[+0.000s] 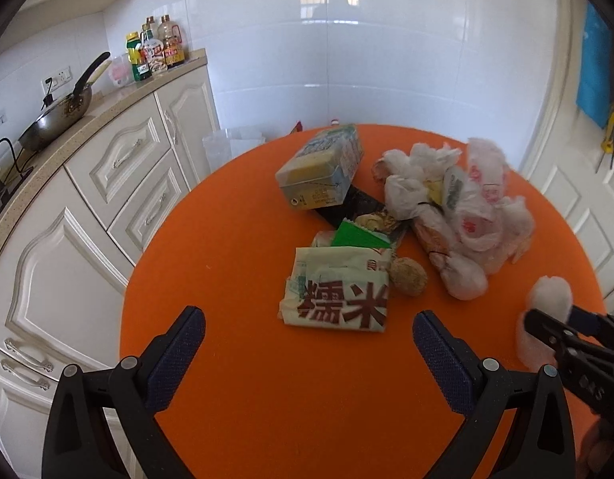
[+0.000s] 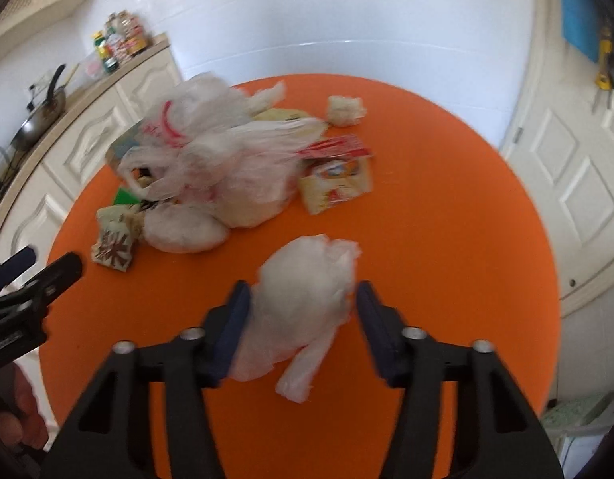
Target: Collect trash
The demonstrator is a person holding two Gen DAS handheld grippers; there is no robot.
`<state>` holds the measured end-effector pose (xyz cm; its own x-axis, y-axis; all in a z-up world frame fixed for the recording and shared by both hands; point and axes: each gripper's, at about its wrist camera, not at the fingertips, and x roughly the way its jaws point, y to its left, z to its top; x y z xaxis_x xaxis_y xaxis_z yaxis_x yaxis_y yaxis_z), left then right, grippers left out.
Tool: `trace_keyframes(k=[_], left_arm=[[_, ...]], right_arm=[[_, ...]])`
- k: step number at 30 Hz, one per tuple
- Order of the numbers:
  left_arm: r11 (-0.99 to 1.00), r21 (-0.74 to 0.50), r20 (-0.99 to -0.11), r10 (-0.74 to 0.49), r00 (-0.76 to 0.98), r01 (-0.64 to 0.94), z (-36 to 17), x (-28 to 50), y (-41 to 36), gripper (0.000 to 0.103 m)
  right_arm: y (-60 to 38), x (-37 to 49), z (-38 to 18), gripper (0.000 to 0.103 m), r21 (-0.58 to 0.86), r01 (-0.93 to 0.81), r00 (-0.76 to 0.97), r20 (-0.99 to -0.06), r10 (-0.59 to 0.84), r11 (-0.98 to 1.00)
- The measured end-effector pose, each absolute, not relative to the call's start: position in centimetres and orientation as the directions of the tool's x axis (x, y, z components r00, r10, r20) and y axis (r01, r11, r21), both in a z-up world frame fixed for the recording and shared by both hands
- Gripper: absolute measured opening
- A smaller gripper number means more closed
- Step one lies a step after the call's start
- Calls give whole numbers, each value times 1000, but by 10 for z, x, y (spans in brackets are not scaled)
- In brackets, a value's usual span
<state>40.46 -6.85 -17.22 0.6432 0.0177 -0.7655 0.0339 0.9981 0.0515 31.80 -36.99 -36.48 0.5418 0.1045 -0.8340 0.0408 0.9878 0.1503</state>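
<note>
Trash lies on a round orange table [image 1: 247,359]: a white wrapper with brown characters [image 1: 338,291], a green-yellow carton [image 1: 320,167], a brown ball [image 1: 407,277] and a heap of white plastic bags [image 1: 462,207]. My left gripper [image 1: 308,339] is open and empty, just short of the wrapper. My right gripper [image 2: 303,311] has its jaws around a small white plastic bag [image 2: 303,299]; the left pad touches the bag and the right pad stands close beside it. That bag also shows in the left wrist view [image 1: 546,311]. The bag heap [image 2: 211,159] lies beyond it.
White cabinets [image 1: 107,183] with a wok [image 1: 55,119] and bottles [image 1: 155,50] stand left of the table. A white door [image 2: 566,159] is at the right. A yellow snack packet [image 2: 334,183] and crumpled paper [image 2: 344,109] lie at the table's far side.
</note>
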Motion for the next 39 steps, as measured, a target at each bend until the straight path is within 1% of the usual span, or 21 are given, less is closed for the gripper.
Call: trace_keyframes(k=[5, 9, 11, 12, 13, 14, 17, 19, 25, 30, 36, 39], left_arm=[[994, 91, -790, 41, 612, 52, -203, 450, -80, 102], [989, 126, -812, 57, 581, 79, -228, 485, -93, 103], [990, 107, -810, 30, 586, 97, -231, 495, -94, 98], [990, 87, -815, 8, 579, 109, -234, 502, -95, 89], [992, 43, -821, -34, 570, 120, -236, 509, -93, 73], [992, 3, -826, -68, 559, 125, -238, 514, -93, 70], [991, 3, -824, -74, 561, 135, -246, 521, -97, 69], [990, -8, -822, -87, 562, 141, -251, 511, -97, 69], [995, -22, -800, -73, 595, 92, -252, 494, -84, 65], [997, -29, -758, -72, 649, 77, -238, 470, -88, 65], [992, -32, -708, -110, 697, 123, -210, 443, -122, 65], [984, -49, -677, -160, 718, 173, -189, 430, -142, 65]], right_arm=[[-375, 321, -365, 50, 197, 35, 539, -830, 147, 980], [-378, 324, -365, 50, 205, 36, 537, -829, 154, 978], [-380, 325, -364, 50, 209, 33, 535, -830, 159, 977], [-380, 325, -363, 50, 211, 30, 536, -829, 163, 977], [-380, 326, -363, 50, 213, 26, 536, -827, 166, 977], [-380, 326, -362, 50, 217, 22, 536, -827, 172, 976], [-381, 325, -361, 49, 230, 12, 536, -823, 188, 973], [-381, 323, -359, 49, 239, 3, 541, -817, 199, 971], [-389, 314, -349, 49, 276, -6, 572, -788, 229, 961], [-398, 306, -340, 49, 302, -8, 598, -763, 247, 953], [-416, 291, -331, 49, 339, 2, 638, -725, 259, 941], [-437, 276, -321, 49, 356, 25, 673, -697, 247, 934]])
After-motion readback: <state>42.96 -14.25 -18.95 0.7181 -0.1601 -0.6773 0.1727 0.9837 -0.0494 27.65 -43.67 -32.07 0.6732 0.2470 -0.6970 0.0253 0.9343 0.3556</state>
